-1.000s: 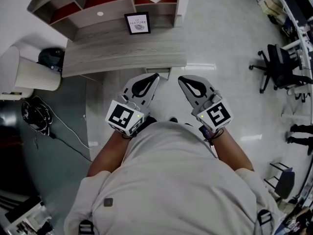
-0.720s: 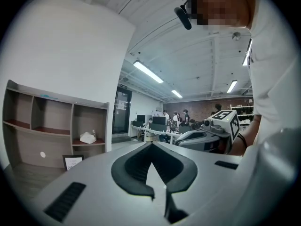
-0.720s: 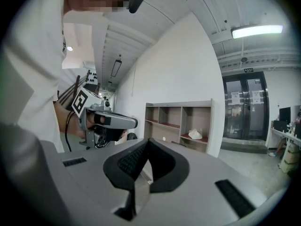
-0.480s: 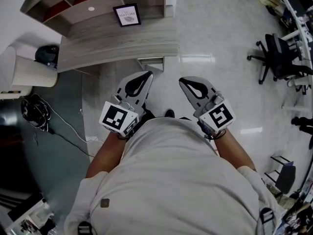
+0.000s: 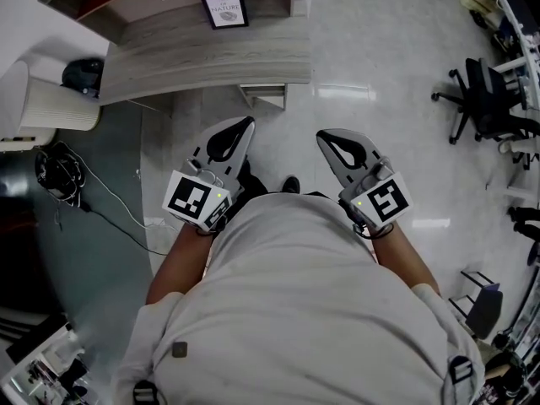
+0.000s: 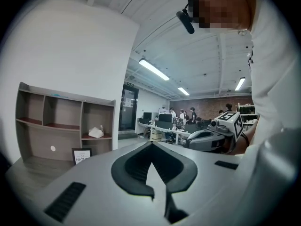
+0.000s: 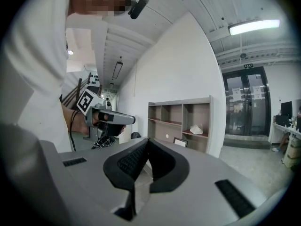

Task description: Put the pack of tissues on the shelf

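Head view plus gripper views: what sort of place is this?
Probably an open-plan office or lab: a wheeled office chair on a glossy floor, monitor-lined workstations in the background, strip lights overhead.

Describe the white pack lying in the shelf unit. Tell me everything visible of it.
The pack of tissues is a small, white, soft-looking lump with a crumpled, uneven top, wider at its base. It lies in the rightmost compartment of the wooden shelf unit, resting on that compartment's reddish-brown board. Only the board touches it, and nothing lies beside it. It is too small in these views to show print or wrapping.
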`<action>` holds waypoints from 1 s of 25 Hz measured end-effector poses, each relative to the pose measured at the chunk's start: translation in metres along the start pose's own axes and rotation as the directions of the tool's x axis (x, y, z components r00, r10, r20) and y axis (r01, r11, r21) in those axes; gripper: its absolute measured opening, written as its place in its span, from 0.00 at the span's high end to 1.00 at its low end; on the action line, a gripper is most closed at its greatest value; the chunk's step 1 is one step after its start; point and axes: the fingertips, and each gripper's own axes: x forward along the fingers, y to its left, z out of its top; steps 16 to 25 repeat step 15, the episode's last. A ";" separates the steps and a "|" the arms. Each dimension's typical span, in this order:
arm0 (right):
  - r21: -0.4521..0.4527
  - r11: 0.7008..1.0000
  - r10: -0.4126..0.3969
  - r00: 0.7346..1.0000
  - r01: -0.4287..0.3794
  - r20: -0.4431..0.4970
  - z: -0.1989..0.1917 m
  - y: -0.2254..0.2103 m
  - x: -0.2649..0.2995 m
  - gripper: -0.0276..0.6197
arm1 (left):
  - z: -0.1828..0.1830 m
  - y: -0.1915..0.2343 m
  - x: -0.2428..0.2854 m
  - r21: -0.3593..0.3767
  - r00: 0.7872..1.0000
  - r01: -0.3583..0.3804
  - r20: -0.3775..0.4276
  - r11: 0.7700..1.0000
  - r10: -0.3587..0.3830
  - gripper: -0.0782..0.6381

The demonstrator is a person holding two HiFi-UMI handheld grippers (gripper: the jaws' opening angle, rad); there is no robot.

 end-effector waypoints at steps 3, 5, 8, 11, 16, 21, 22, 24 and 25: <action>0.000 1.000 0.008 1.000 -0.008 -0.011 -0.004 0.004 0.001 0.93 | -0.002 0.001 -0.005 -0.011 1.000 -0.007 -0.001 1.000 0.007 0.87; -0.002 1.000 0.016 1.000 -0.016 -0.017 -0.005 0.006 0.004 0.93 | -0.004 0.002 -0.006 -0.015 1.000 -0.009 0.000 1.000 0.009 0.87; -0.004 1.000 0.021 1.000 -0.021 -0.016 -0.003 0.007 0.008 0.93 | -0.006 0.003 -0.006 -0.022 1.000 -0.006 -0.002 1.000 0.006 0.87; -0.008 1.000 0.024 1.000 -0.024 -0.016 0.000 0.011 0.012 0.93 | -0.006 0.005 -0.009 -0.029 1.000 -0.006 0.000 1.000 0.006 0.87; -0.013 1.000 0.027 0.999 -0.027 -0.019 0.000 0.016 0.017 0.93 | -0.006 0.009 -0.012 -0.034 1.000 -0.004 0.004 0.999 0.004 0.87; -0.013 1.000 0.027 0.999 -0.027 -0.019 0.000 0.016 0.017 0.93 | -0.006 0.009 -0.012 -0.034 1.000 -0.004 0.004 0.999 0.004 0.87; -0.013 1.000 0.027 0.999 -0.027 -0.019 0.000 0.016 0.017 0.93 | -0.006 0.009 -0.012 -0.034 1.000 -0.004 0.004 0.999 0.004 0.87; -0.013 1.000 0.027 0.999 -0.027 -0.019 0.000 0.016 0.017 0.93 | -0.006 0.009 -0.012 -0.034 1.000 -0.004 0.004 0.999 0.004 0.87; -0.013 1.000 0.027 0.999 -0.027 -0.019 0.000 0.016 0.017 0.93 | -0.006 0.009 -0.012 -0.034 1.000 -0.004 0.004 0.999 0.004 0.87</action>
